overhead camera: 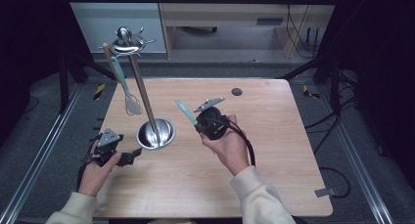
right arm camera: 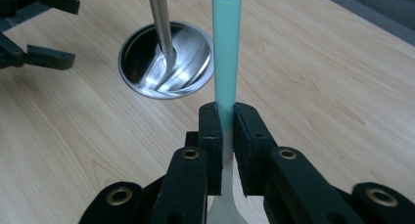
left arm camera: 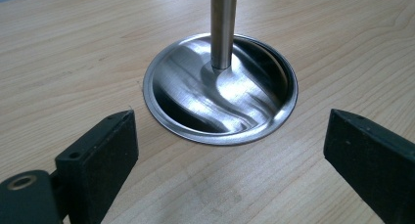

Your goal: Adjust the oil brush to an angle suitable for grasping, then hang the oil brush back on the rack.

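Now, with the right gripper (right arm camera: 225, 136) clamping the teal-handled utensil (right arm camera: 227, 48), lift its end squarely to a rack hook (overhead camera: 147, 40) while the wide-open left gripper (left arm camera: 230, 150) waits

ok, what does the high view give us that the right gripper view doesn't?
High view alone: the rack's hook crown, a whisk and a wooden-handled utensil hanging there, both hands and sleeves. Right gripper view alone: the right tool closed on the teal handle, with a pale part below the pads. Shared: steel base dish, pole, wooden table, left tool.
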A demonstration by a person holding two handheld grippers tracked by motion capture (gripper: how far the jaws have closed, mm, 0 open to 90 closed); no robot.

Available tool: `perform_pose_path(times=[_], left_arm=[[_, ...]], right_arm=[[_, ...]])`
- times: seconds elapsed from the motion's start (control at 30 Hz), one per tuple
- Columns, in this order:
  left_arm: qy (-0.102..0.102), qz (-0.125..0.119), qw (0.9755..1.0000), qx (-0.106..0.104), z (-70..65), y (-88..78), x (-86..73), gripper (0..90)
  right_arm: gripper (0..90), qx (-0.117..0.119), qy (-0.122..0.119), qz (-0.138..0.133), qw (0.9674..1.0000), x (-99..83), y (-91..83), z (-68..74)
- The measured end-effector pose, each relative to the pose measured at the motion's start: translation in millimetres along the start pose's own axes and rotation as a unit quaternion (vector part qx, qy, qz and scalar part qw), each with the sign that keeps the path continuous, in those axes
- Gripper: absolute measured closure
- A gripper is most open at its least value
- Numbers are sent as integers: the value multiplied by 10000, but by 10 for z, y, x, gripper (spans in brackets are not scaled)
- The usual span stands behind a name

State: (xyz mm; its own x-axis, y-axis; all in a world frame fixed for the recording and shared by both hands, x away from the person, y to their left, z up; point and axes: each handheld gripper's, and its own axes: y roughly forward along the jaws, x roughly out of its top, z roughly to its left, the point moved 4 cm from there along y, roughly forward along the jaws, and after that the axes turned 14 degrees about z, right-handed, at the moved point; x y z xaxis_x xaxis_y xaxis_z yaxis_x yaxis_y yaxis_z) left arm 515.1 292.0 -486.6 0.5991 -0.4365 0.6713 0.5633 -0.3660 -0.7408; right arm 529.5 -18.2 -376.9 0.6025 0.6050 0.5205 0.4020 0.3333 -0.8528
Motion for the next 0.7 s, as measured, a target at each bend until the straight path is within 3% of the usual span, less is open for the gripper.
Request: perform_pose_path(times=[0.4,0.7], left_arm=[[-25,-16,10000,4,5,-7,-3,56],[-42,-53,10000,19,5,-19,1,55]], right_arm=[[828,75,-94,-485,9988,211,-233,138],[828,115,-155,-1021,9946,423,-485,271]])
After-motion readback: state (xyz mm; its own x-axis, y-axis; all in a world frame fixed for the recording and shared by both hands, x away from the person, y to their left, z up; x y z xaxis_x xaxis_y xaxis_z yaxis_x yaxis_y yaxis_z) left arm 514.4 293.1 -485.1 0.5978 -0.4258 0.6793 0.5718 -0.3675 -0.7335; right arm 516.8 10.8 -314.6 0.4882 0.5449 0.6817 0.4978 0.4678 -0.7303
